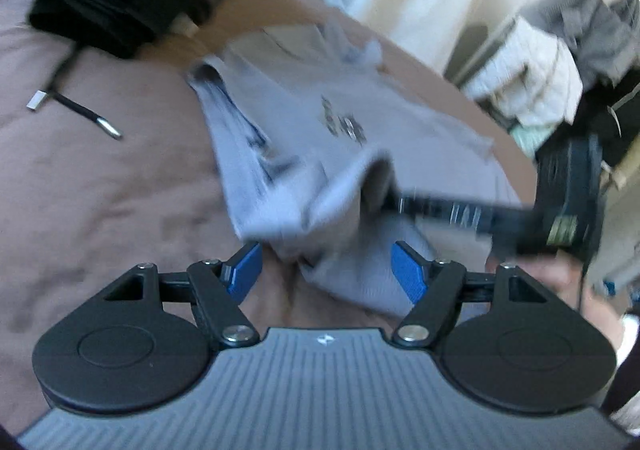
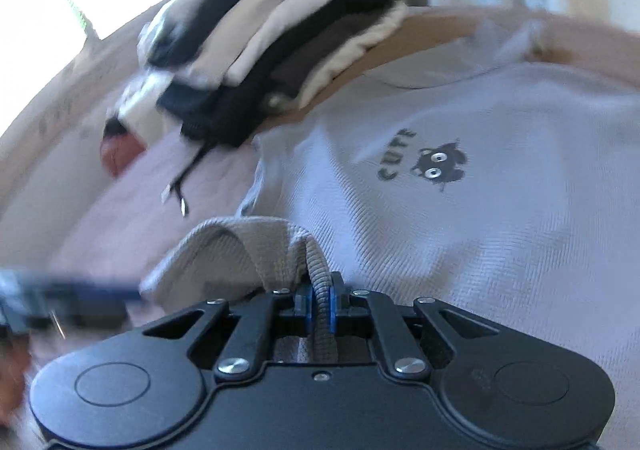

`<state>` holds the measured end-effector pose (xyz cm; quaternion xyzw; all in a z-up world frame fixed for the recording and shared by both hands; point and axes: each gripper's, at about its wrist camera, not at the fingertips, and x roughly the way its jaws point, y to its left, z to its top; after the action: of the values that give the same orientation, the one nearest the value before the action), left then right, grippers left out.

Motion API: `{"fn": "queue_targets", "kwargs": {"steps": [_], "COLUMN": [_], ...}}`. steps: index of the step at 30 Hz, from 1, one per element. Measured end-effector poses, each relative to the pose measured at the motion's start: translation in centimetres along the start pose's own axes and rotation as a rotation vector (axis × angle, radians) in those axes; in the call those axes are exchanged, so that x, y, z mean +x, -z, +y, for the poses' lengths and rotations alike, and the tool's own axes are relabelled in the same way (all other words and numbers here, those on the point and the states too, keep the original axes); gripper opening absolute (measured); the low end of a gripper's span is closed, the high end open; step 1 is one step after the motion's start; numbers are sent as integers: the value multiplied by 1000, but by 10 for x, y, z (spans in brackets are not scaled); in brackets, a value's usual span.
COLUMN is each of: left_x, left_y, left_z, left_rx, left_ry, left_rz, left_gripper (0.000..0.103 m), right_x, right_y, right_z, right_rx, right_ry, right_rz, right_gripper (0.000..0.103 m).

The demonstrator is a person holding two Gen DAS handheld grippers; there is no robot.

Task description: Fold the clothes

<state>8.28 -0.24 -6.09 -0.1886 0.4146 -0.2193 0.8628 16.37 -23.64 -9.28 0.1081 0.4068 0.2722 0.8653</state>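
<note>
Garment: a pale grey waffle-knit T-shirt (image 2: pixel 460 210) with a small black cartoon creature and the word "CUTE" printed on its chest lies on a mauve-brown quilted bedspread (image 1: pixel 100 190); in the right wrist view its neckline points away from the camera, and one ribbed edge is lifted into a raised fold near the lens.

Right gripper: the black two-finger gripper with blue pads (image 2: pixel 321 304) has its jaws pressed together on that ribbed grey edge, the cloth bunched between the pads and arching up to the left of them.

Left gripper: the matching black gripper with blue pads (image 1: pixel 326 270) stands with its fingers spread wide, nothing between them; the shirt's crumpled near edge lies just ahead of the pads, and the picture is too blurred to tell whether cloth touches either one.

Right gripper seen from the left: its black body (image 1: pixel 560 194) reaches in from the right, fingers buried in the lifted fold.

Stack: a pile of folded black, beige and white clothes (image 2: pixel 280 42) sits on the bedspread beyond the shirt, near its shoulder.

Drawcord: a black cord with metal tips (image 1: pixel 80 106) trails from the pile onto the bedspread.
</note>
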Motion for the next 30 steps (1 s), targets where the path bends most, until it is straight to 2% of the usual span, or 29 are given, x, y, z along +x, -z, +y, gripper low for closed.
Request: {"fn": "queue_targets", "kwargs": {"steps": [2,3,6,7,8,9,11,12,13,14,17,20,22,23,25,27,28,30], "left_x": [18,28,44,45,46,48,48,49,50,52,51,43,35,35,37,44,50,60], "left_y": [2,2,2,3,3,4,7,9,11,14,17,15,15,15,16,18,17,17], "left_z": [0,1,9,10,11,12,5,1,-5,-11,-18,-15,-13,-12,-13,-14,-20,-32], "left_rx": [-4,-16,-60,-59,-58,-55,-8,18,62,104,156,130,120,117,111,109,123,151], "left_ry": [57,94,42,41,41,41,71,82,55,29,-26,-50,-48,-44,-39,-54,-85,-147], "left_rz": [54,84,52,42,31,22,34,39,44,48,30,-19,-51,-54,-59,-52,-22,37], "left_gripper": [71,71,71,71,71,70,60,43,29,27,28,36,55,59,63,62,49,16], "right_x": [-6,-7,-12,-17,-23,-32,-55,-69,-85,-101,-157,-216,-256,-277,-310,-333,-342,-353], "right_y": [-8,-9,-12,-11,-10,-7,2,10,20,31,68,103,120,129,150,174,186,212], "right_z": [1,12,40,38,34,26,7,-4,-15,-25,-52,-78,-99,-111,-133,-152,-161,-179], "right_rx": [3,-80,-300,-296,-280,-239,-142,-95,-59,-28,14,13,28,66,181,293,351,489], "right_ry": [57,121,300,325,340,331,325,329,347,364,447,578,656,683,682,660,646,604], "right_rz": [-31,-35,-49,-63,-75,-82,-81,-77,-74,-70,-48,-14,2,1,-6,-29,-56,-155], "right_gripper": [8,10,20,35,39,39,38,38,38,38,38,40,41,41,43,51,54,71]}}
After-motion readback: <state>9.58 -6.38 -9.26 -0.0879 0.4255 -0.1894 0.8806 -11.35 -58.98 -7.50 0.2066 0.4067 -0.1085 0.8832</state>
